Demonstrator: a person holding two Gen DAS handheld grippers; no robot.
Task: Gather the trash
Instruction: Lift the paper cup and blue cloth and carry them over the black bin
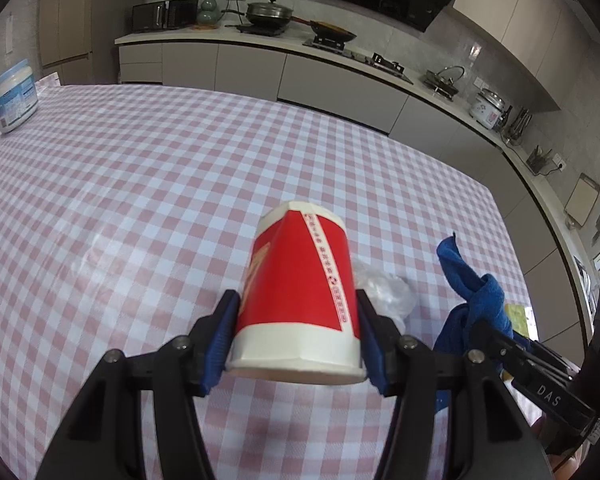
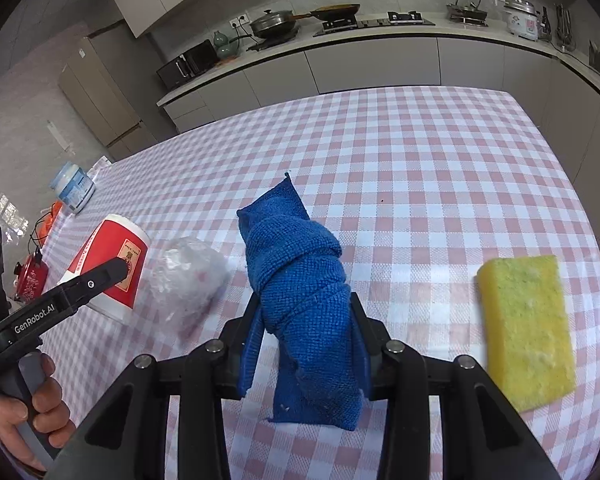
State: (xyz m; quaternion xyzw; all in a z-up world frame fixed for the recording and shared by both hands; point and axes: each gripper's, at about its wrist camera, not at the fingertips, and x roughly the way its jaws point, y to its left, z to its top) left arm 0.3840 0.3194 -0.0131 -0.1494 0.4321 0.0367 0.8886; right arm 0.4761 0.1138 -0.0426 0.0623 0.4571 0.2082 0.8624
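**Both grippers loaded: paper cup on the left, blue cloth on the right**

The left gripper [image 1: 296, 344] has its jaws clamped on a red-and-white paper cup [image 1: 300, 292], the blue pads pressing its two sides near the rim. The cup points away from the camera, base first, above the desk [image 1: 140, 200], which wears a pink-and-white checked cloth. A white strip of small red characters runs down the cup's side; they are too small to read. Seen from the right wrist, the arm of that gripper reads "GenRobot.AI", and a hand [image 2: 32, 412] grips its handle.

The right gripper [image 2: 306, 344] has its jaws clamped on a knotted blue cloth [image 2: 300, 280], which stands up between them. From the left wrist, its arm shows the letters "DAS".

A crumpled clear plastic bag [image 2: 188, 276] lies on the desk between cup and cloth. A yellow sponge [image 2: 528, 328] lies to the right. A white jar with a blue label [image 1: 14, 96] stands at the far left edge; its print is unreadable.
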